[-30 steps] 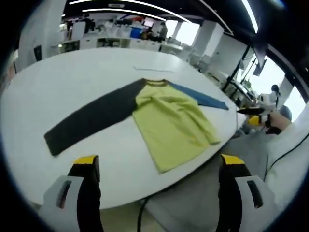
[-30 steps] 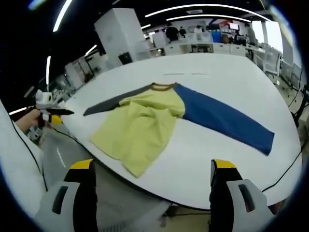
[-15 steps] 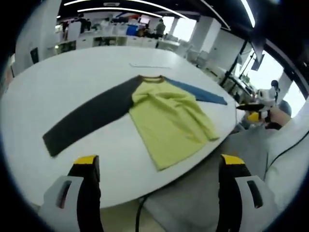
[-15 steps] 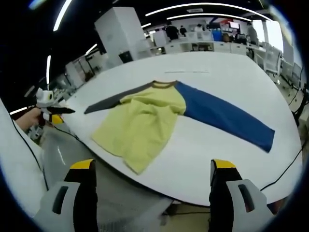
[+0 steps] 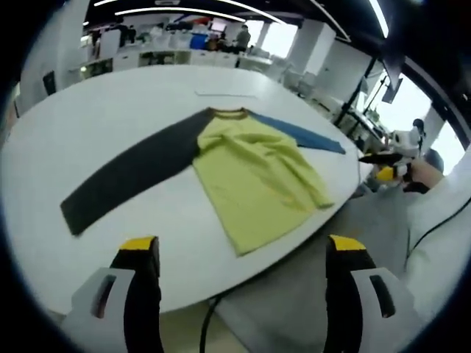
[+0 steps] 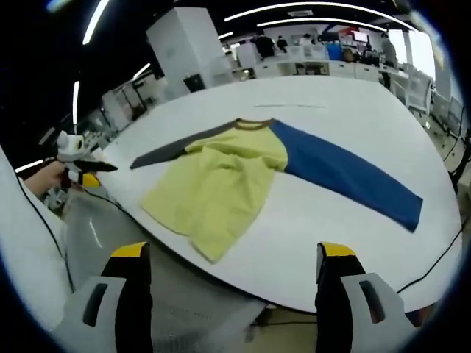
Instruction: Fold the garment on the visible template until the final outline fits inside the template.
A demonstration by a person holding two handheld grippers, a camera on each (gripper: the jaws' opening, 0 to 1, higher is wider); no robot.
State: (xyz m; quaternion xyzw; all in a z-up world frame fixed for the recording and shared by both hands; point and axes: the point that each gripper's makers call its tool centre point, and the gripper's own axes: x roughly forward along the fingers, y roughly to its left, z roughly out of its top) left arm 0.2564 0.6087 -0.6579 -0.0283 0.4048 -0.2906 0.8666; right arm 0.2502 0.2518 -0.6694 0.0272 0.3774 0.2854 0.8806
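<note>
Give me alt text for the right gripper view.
A long-sleeved shirt lies flat on a white table, yellow body, blue sleeve stretched right, dark grey sleeve left. The open right claw hovers off the table's near edge.

A large white table spans the scene; its bare surface appears again in the right gripper view. Behind the table, an open-plan office holds rows of white desks carrying assorted items too small to identify. A blue bin stands among them. A white square pillar rises at the far left of the right gripper view. Long ceiling light strips curve overhead. Several people stand far off by the desks. Bright windows lie beyond the table's right edge. A dark cable hangs off the table's near right edge.
</note>
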